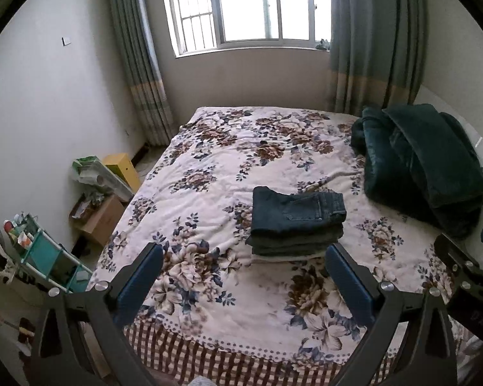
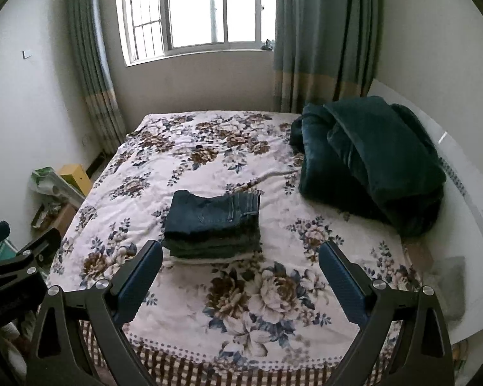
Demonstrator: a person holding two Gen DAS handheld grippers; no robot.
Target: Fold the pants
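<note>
Dark blue jeans (image 1: pixel 298 220) lie folded in a compact stack on the floral bedspread (image 1: pixel 209 199), on top of other folded cloth. They also show in the right wrist view (image 2: pixel 214 222). My left gripper (image 1: pixel 244 254) is open and empty, held above the bed's near edge, just short of the stack. My right gripper (image 2: pixel 241 252) is open and empty too, beside the left one, with the stack ahead and to its left. The right gripper's tip shows at the right edge of the left wrist view (image 1: pixel 457 251), and the left gripper shows at the left edge of the right wrist view (image 2: pixel 25 244).
A dark green blanket (image 1: pixel 418 167) is heaped at the bed's far right, against a white headboard (image 2: pixel 460 167). Cardboard boxes (image 1: pixel 99 215), a yellow box (image 1: pixel 120 167) and a teal shelf (image 1: pixel 45 254) stand on the floor left of the bed. A window (image 1: pixel 248 6) with curtains is behind.
</note>
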